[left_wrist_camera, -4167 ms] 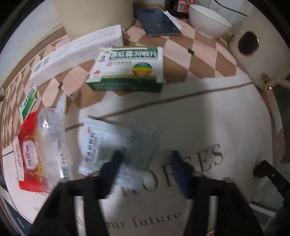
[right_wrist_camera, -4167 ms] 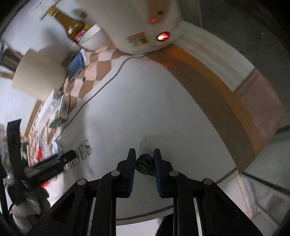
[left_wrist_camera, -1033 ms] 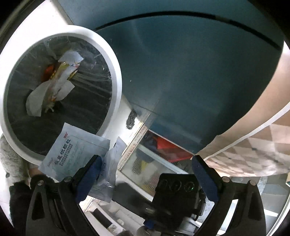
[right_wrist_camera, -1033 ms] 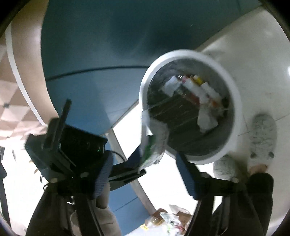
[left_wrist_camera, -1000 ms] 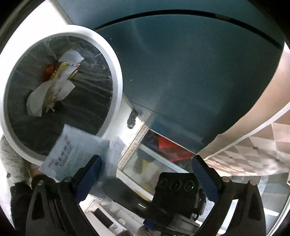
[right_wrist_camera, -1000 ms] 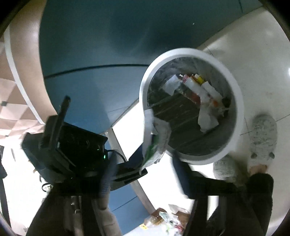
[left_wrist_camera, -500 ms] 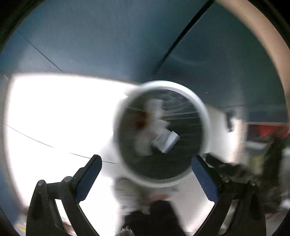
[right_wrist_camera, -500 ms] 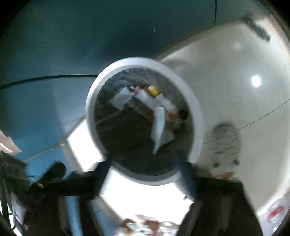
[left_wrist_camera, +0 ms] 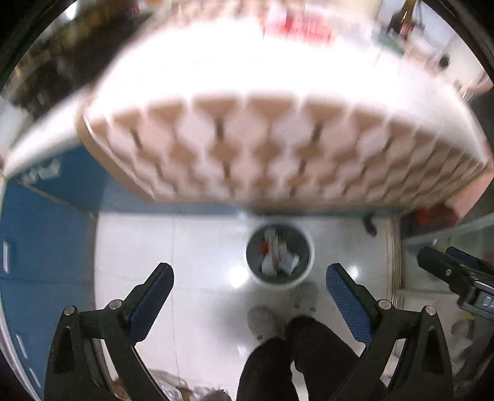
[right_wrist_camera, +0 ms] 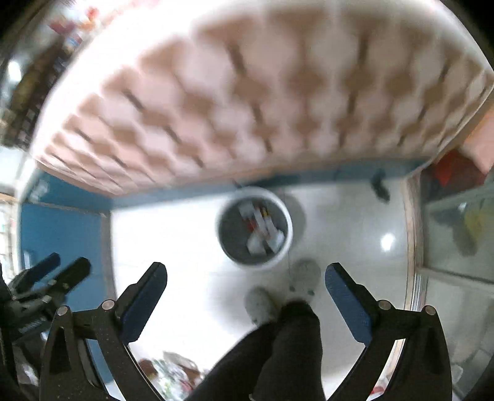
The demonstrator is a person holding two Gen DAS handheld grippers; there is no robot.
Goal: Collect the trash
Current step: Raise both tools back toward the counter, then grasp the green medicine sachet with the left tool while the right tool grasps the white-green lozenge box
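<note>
Left wrist view: our left gripper points steeply down at the floor, jaws spread wide, nothing between the blue pads. Below it sits the white-rimmed trash bin on pale tile, with crumpled white paper and wrappers lying inside. That is where the trash is now; neither gripper carries any. We judge the wide spread fits a drop just made, leaving both tools free for the next pickup.

The bin stands just under the overhanging edge of the table, whose checkered cloth hangs down its side. Likely parked there so waste from the tabletop has a short way to fall. Grey slippers and dark trouser legs stand just beside the bin.

Right wrist view: right gripper aimed down too, jaws opening toward their widest, empty between the pads. Bin seen from a slightly different angle, contents smeared by blur.

What each view adds:
- Left view alone catches the tabletop beyond the cloth: red packaging and a dark bottle, blurred. More trash may wait up there; we cannot tell which items count.
- Right view alone shows floor litter near the bottom edge, too blurred to identify.
- Each view catches the other gripper at its margin.
</note>
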